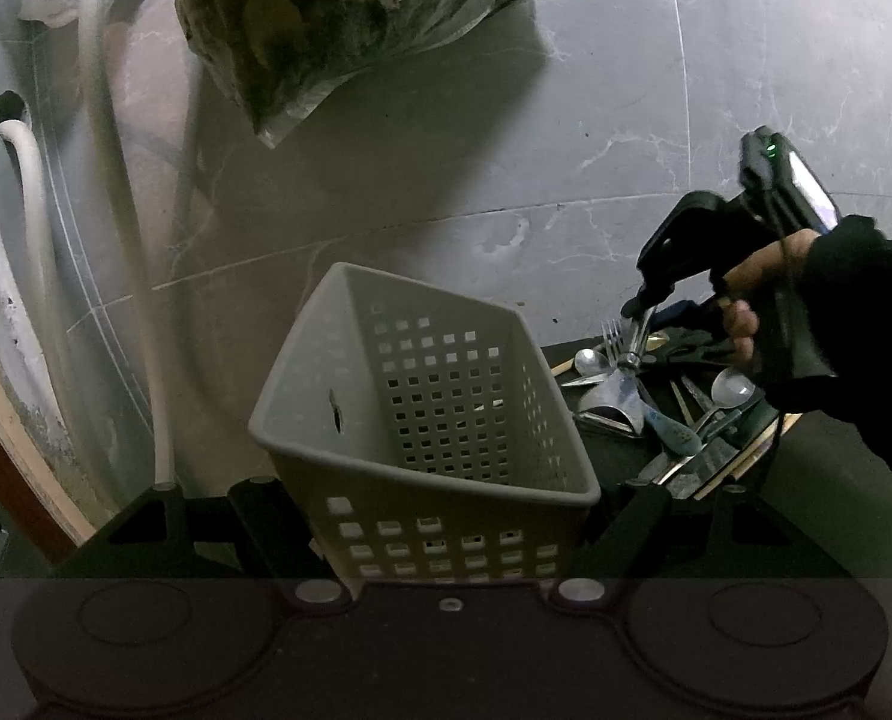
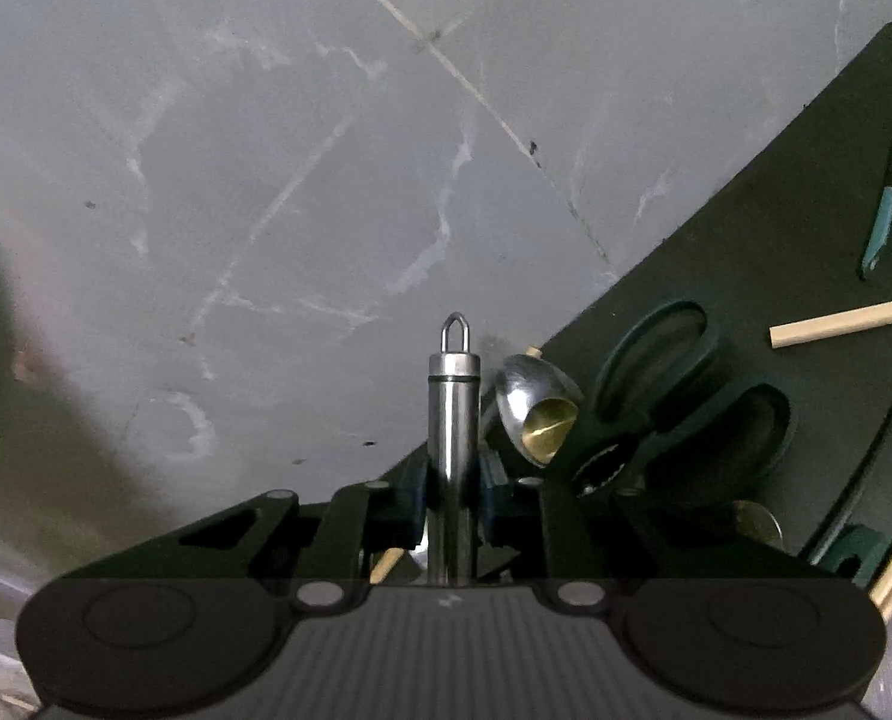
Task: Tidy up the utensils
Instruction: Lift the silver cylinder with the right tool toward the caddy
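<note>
A pale perforated plastic basket (image 1: 422,396) stands tilted, and my left gripper (image 1: 446,516) is shut on its near wall. To its right a heap of utensils (image 1: 673,420) lies on a black mat (image 2: 745,228): spoons, a fork, chopsticks. My right gripper (image 2: 453,498), held by a person's hand (image 1: 745,294) in a dark sleeve, is shut on the round steel handle (image 2: 453,420) of a utensil. The handle ends in a small hanging loop. In the left wrist view my right gripper (image 1: 640,306) holds that handle over the heap, the utensil's broad steel blade (image 1: 619,396) pointing down.
Black scissors (image 2: 685,408), a steel spoon (image 2: 535,402), a wooden chopstick (image 2: 847,321) and a teal-handled tool (image 2: 880,228) lie on the mat. A crumpled plastic bag (image 1: 356,18) and white hoses (image 1: 110,180) are beyond the basket, on grey marble tiles (image 2: 266,180).
</note>
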`<state>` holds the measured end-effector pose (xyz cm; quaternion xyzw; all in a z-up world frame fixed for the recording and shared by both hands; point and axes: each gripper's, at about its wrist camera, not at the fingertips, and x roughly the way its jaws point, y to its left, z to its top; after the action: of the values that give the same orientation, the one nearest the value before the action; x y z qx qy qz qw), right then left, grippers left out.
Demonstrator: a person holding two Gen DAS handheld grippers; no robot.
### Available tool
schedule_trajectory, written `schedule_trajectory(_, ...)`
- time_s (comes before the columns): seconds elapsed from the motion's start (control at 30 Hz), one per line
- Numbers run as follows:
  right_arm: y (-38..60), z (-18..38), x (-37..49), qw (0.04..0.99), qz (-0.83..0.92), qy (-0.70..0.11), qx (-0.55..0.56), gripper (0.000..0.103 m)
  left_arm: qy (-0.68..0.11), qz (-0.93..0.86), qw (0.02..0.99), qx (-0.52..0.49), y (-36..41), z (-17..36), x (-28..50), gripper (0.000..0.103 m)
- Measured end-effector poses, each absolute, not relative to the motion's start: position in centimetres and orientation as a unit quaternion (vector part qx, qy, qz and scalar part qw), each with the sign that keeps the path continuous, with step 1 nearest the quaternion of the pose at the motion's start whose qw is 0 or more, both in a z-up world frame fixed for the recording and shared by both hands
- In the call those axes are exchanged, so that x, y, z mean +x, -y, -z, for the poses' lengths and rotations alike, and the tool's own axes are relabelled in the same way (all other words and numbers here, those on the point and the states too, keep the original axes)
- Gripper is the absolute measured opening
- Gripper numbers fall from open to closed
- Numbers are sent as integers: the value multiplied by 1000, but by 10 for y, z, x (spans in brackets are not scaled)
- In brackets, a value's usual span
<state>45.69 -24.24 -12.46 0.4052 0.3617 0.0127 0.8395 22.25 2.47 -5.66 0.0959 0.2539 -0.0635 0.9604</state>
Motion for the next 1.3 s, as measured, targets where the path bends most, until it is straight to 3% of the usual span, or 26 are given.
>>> schedule_trajectory(0.4, 242, 87, 418, 875, -67, -281, 389, 19, -244, 70, 963, 93, -27, 57, 216, 78)
schedule_trajectory(0.83, 232, -14, 350, 909, -158, -210, 324, 19, -235, 96, 962, 99, -23, 58, 200, 78)
schedule_trajectory(1.03, 211, -58, 314, 909, -227, -194, 291, 19, -235, 100, 962, 100, -24, 58, 195, 78)
schedule_trajectory(1.3, 168, -64, 299, 901, -292, -216, 237, 19, -234, 100, 962, 100, -24, 58, 193, 78)
